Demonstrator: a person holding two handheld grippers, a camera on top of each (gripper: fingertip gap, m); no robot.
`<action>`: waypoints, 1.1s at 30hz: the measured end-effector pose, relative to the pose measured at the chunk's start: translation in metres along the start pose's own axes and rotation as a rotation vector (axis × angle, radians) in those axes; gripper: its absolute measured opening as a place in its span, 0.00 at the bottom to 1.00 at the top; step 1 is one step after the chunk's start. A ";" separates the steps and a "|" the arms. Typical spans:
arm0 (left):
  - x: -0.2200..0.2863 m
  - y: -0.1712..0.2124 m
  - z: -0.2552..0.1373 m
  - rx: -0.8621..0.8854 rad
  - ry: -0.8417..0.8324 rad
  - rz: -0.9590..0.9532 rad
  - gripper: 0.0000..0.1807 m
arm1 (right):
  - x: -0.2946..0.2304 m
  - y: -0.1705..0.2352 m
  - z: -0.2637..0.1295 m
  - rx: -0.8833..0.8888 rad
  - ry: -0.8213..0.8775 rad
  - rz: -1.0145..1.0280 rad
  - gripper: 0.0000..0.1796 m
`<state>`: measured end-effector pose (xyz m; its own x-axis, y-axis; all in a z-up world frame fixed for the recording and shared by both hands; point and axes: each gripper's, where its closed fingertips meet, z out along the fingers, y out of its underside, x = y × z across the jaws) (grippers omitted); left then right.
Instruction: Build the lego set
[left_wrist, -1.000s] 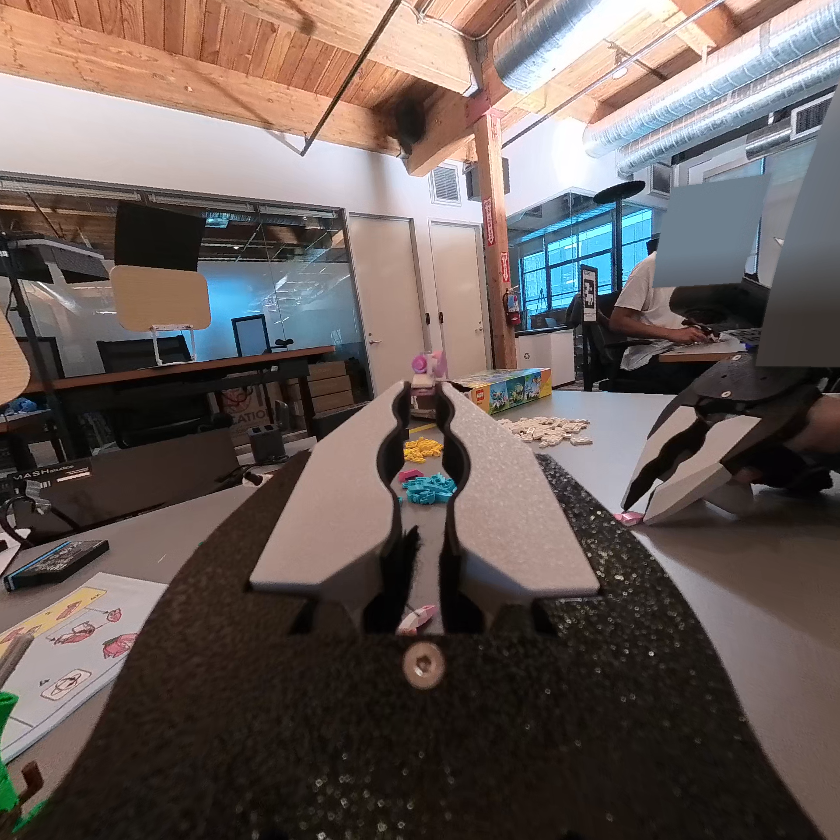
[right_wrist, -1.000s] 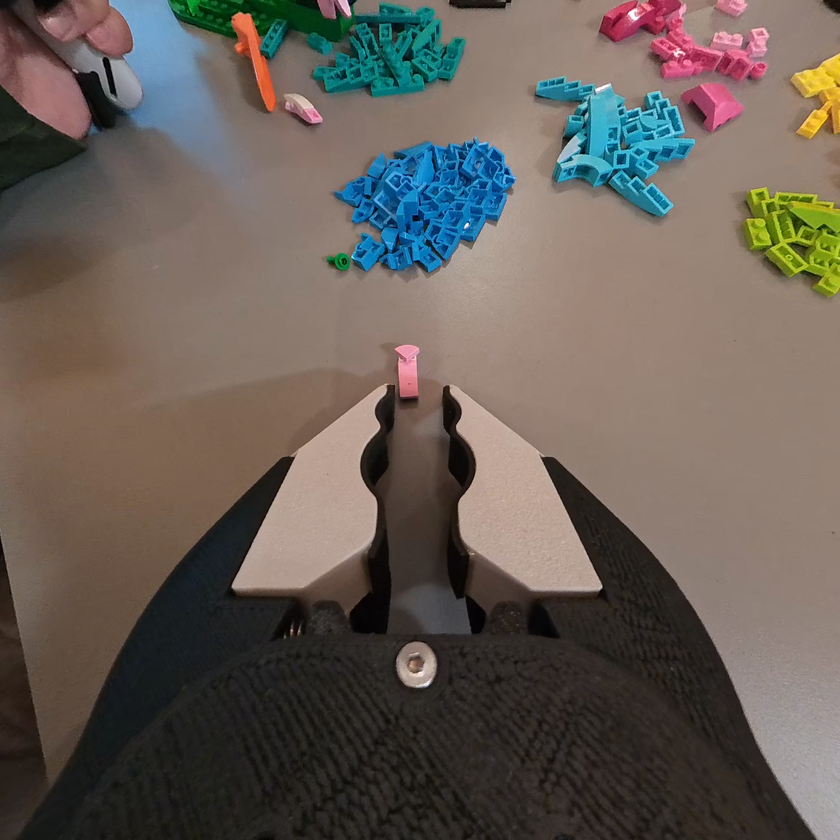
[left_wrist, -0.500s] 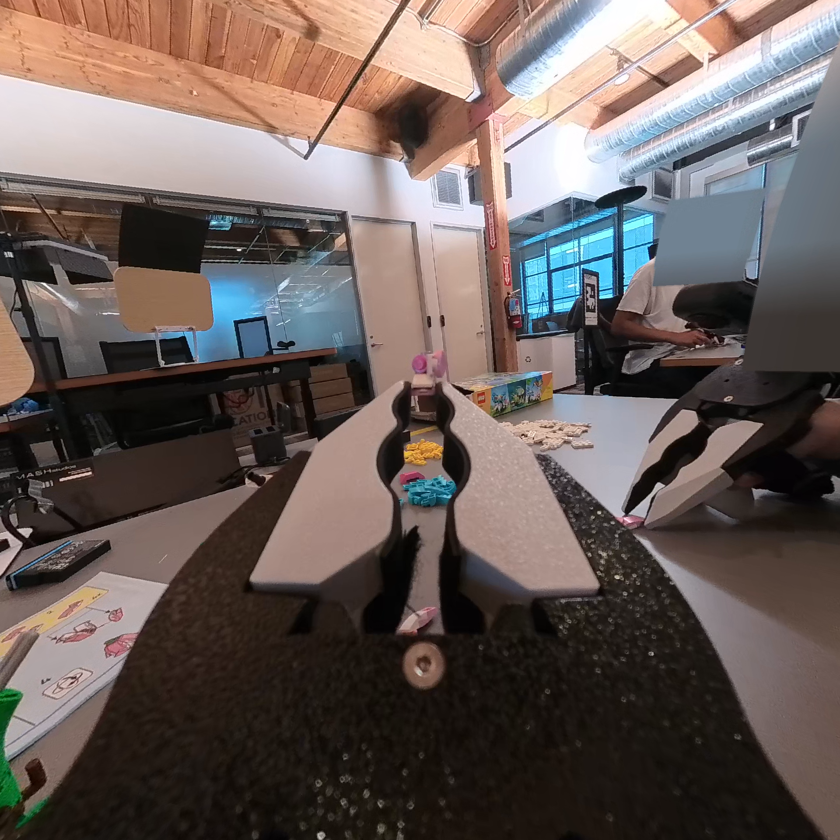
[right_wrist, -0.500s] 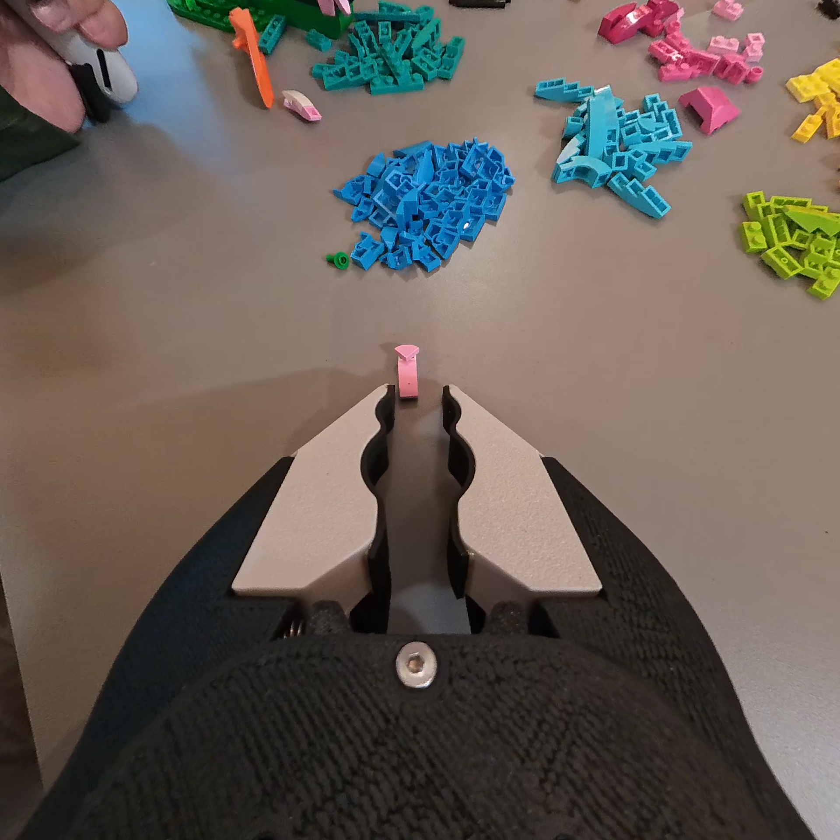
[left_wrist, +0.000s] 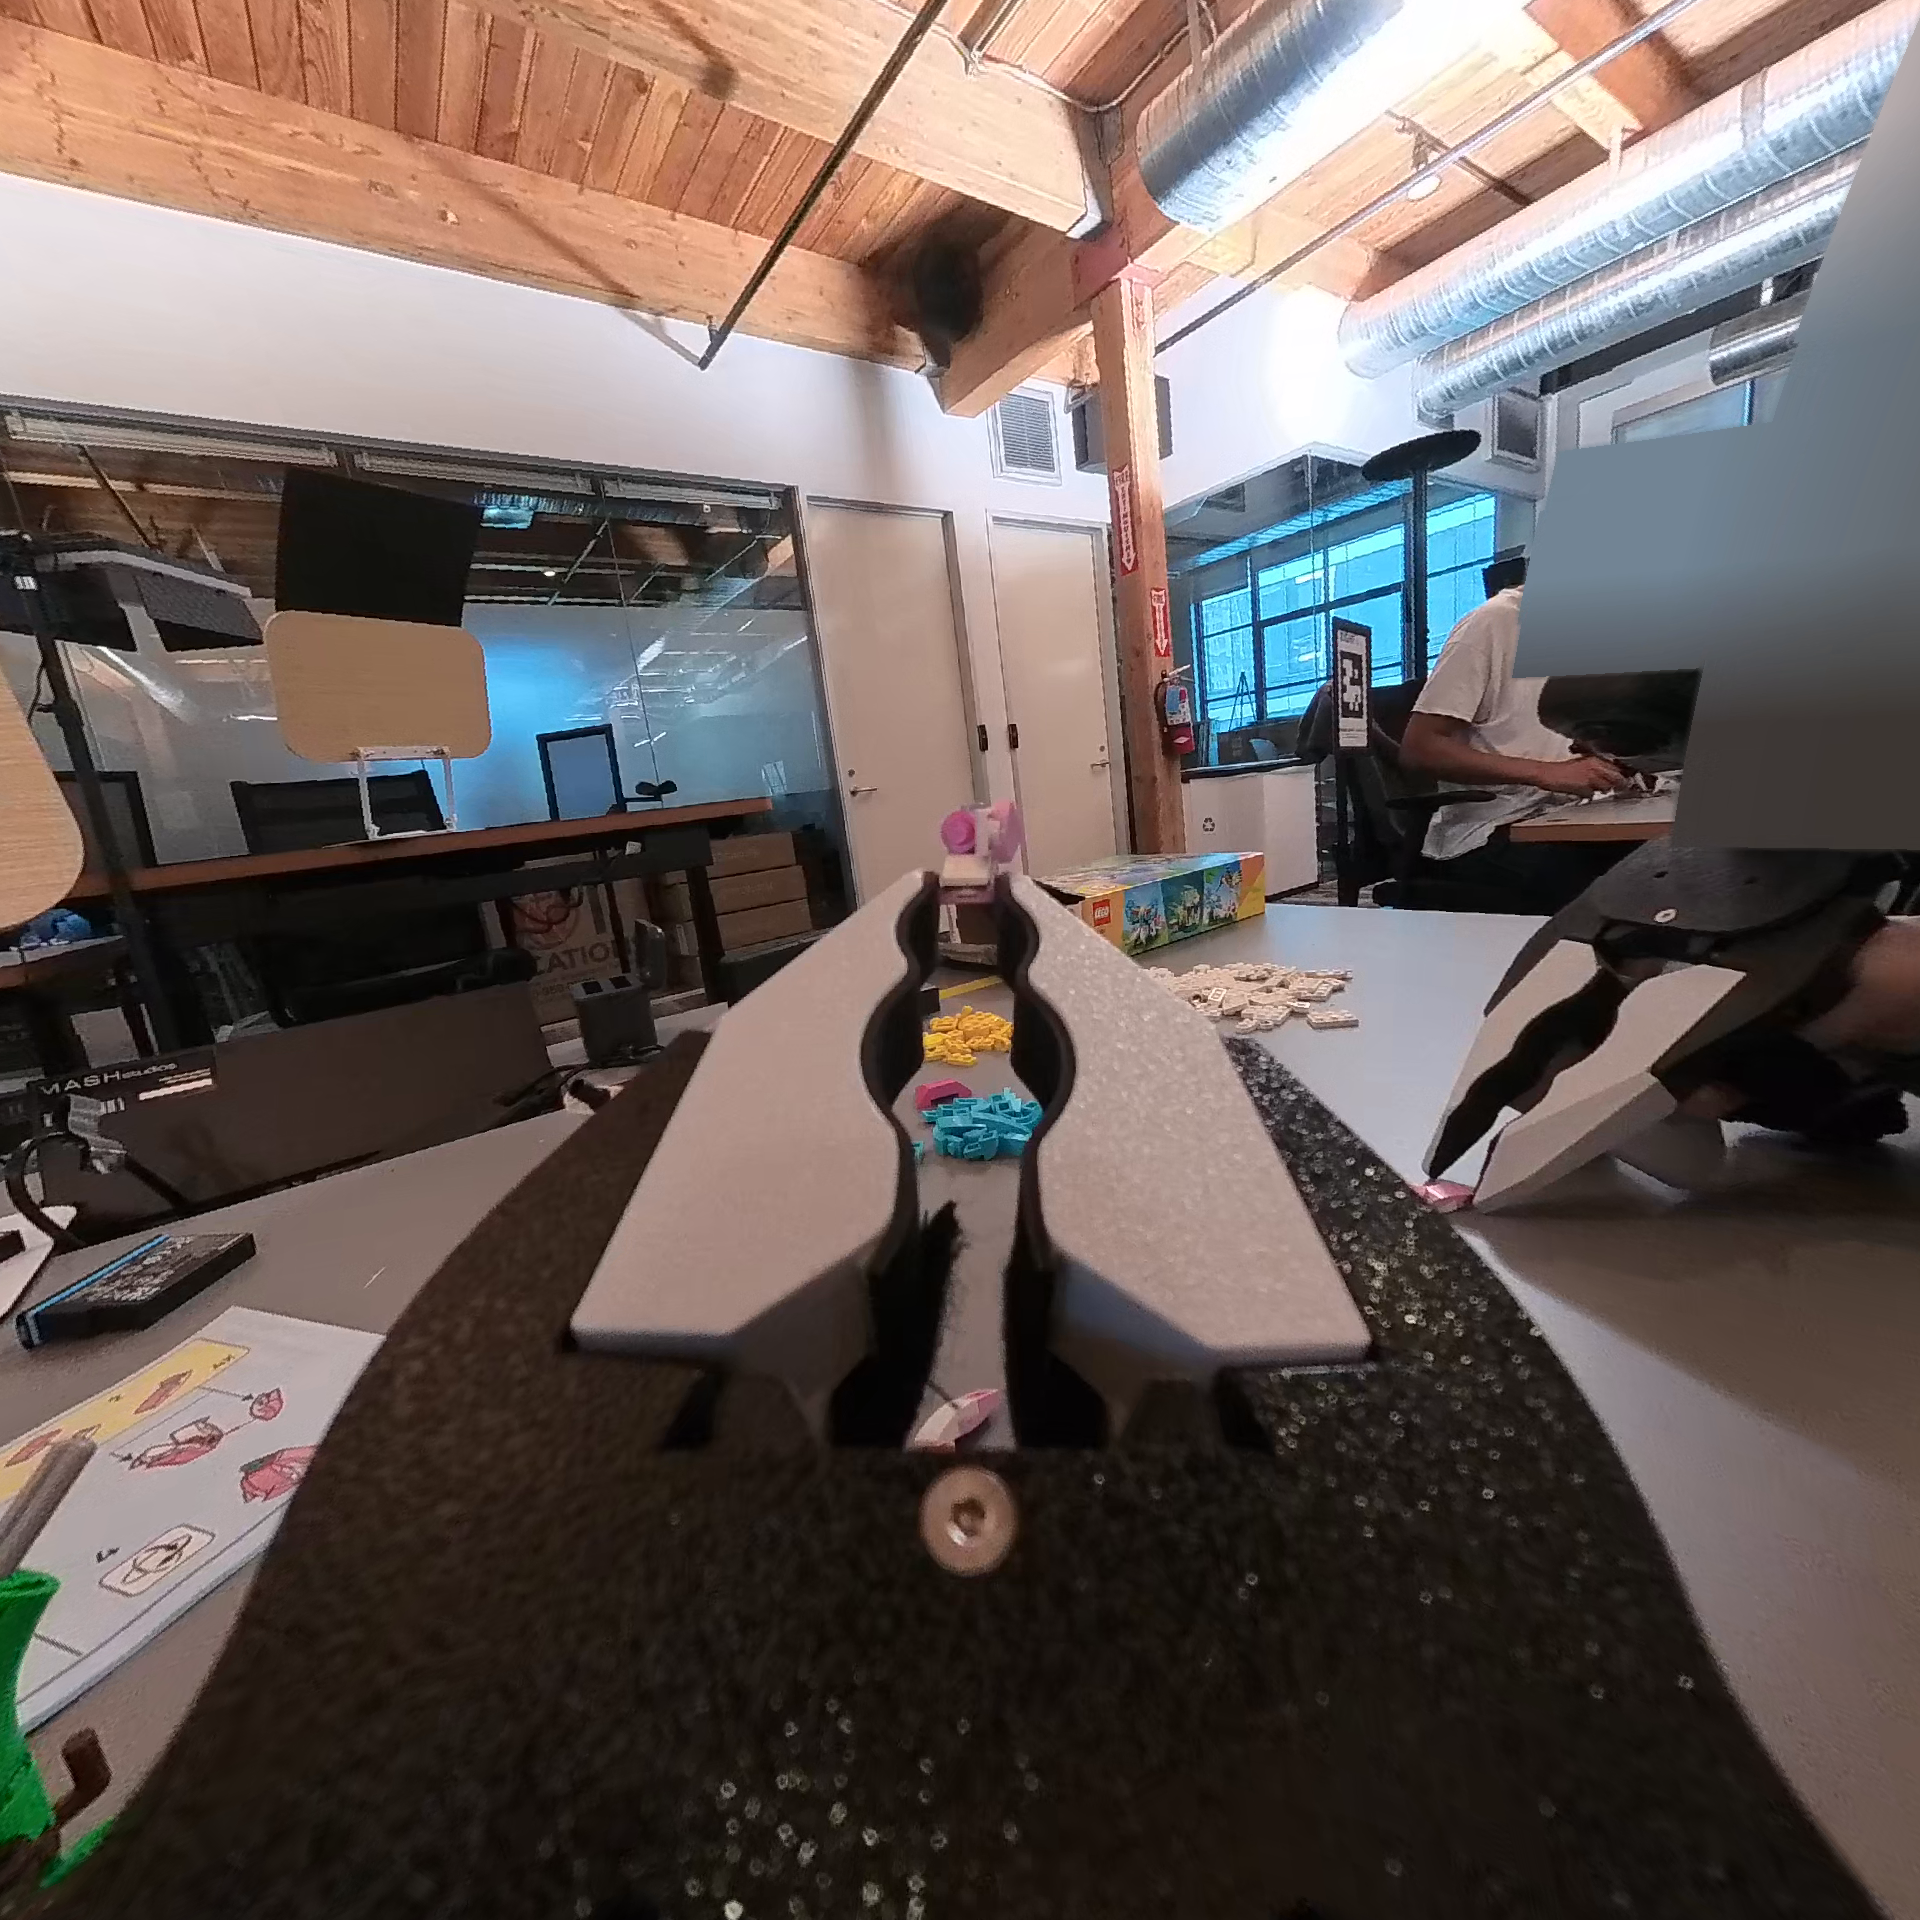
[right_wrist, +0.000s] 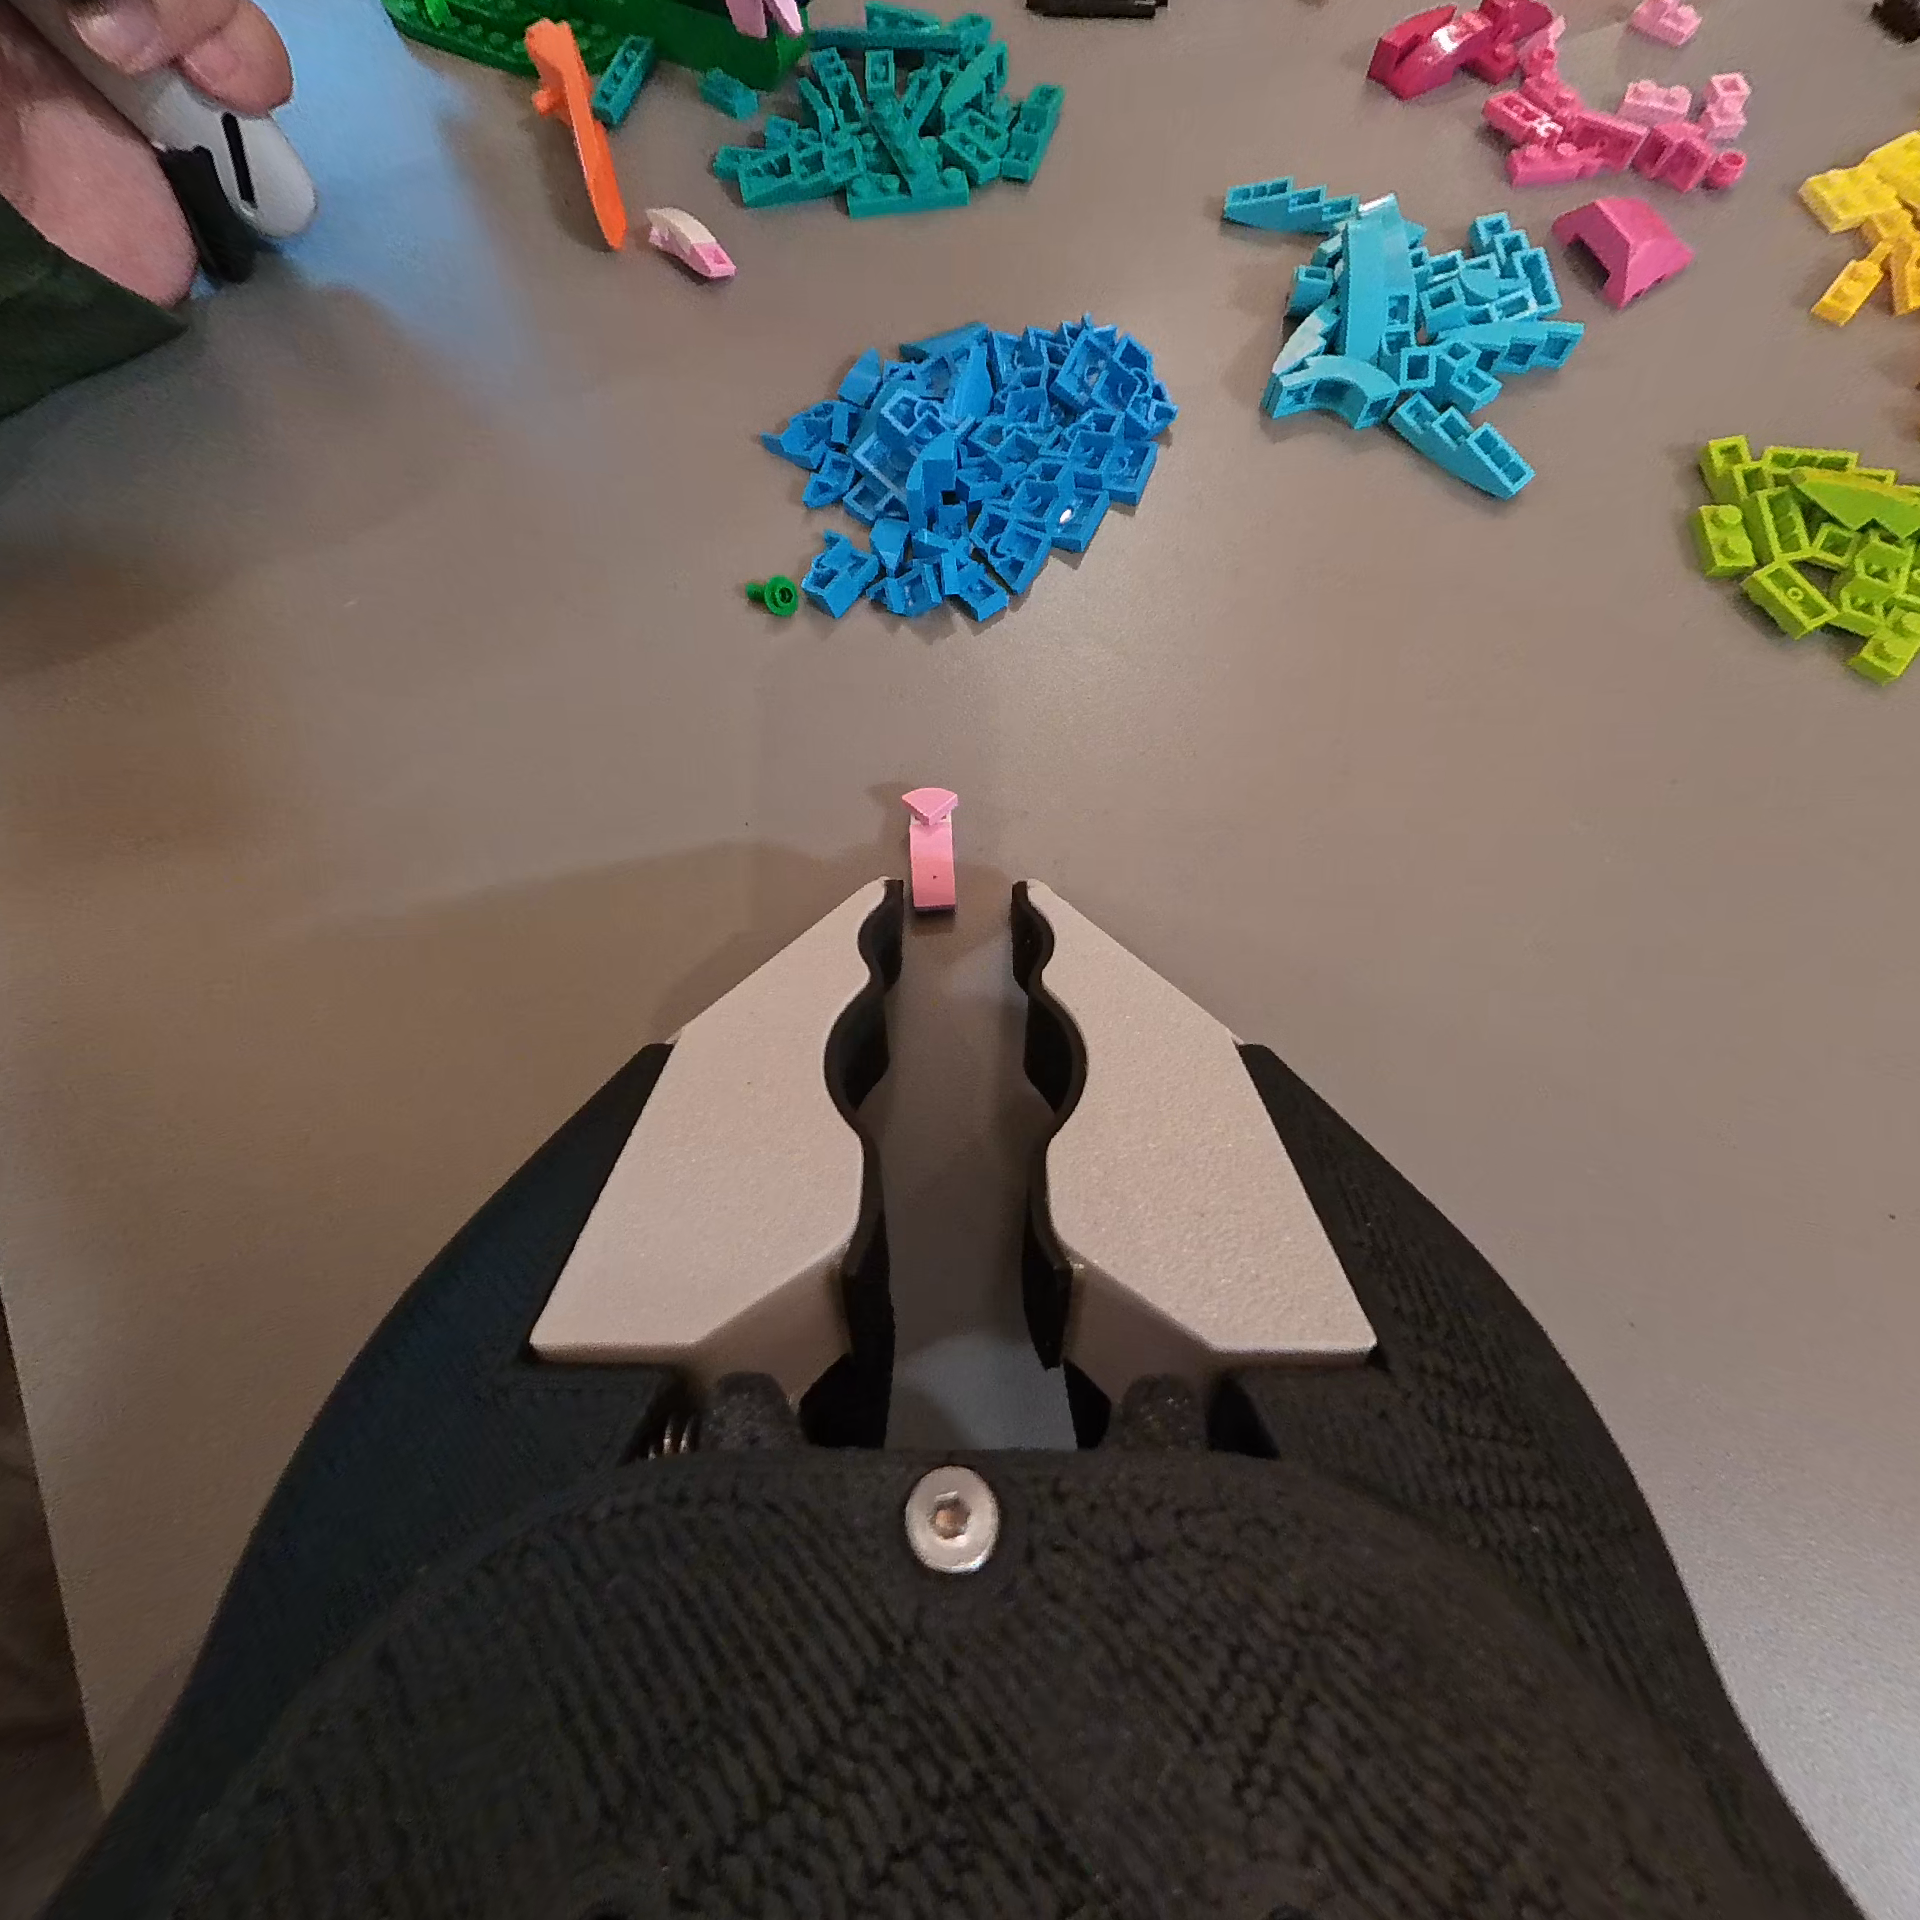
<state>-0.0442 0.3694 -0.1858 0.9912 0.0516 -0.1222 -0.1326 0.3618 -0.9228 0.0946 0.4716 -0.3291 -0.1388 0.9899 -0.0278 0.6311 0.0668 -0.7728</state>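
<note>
2 grippers: right gripper parted around pink piece; left gripper pinching small build.

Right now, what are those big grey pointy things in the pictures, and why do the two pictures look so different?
They are grabbers, like big tweezers. A person holds one in each hand, and each has a camera looking along its two fingers.

The left wrist view comes from the left gripper. It points across the room and pinches a small purple and pink lego build at its tips. Off to the side you can see the other grabber tipped down onto the grey table.

The right wrist view comes from that right gripper, looking down. Its fingers are apart, with a tiny pink piece on the table at the tips, next to one finger; it isn't gripped. Beyond it lie sorted bricks: a blue pile, a light blue pile and a lime pile.
</note>
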 end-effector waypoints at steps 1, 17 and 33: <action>0.000 0.000 0.000 0.000 0.000 0.000 0.04 | 0.000 0.000 0.000 0.000 0.000 -0.001 0.11; -0.001 -0.001 0.000 0.005 -0.001 -0.005 0.04 | -0.003 -0.003 0.003 -0.001 0.036 -0.077 0.09; 0.000 -0.001 -0.001 0.006 0.002 -0.007 0.04 | -0.005 -0.003 0.004 0.001 0.039 -0.091 0.09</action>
<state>-0.0445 0.3685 -0.1852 0.9921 0.0476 -0.1162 -0.1256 0.3677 -0.9214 0.0903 0.4662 -0.3287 -0.1659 0.9838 0.0673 0.6166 0.1568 -0.7715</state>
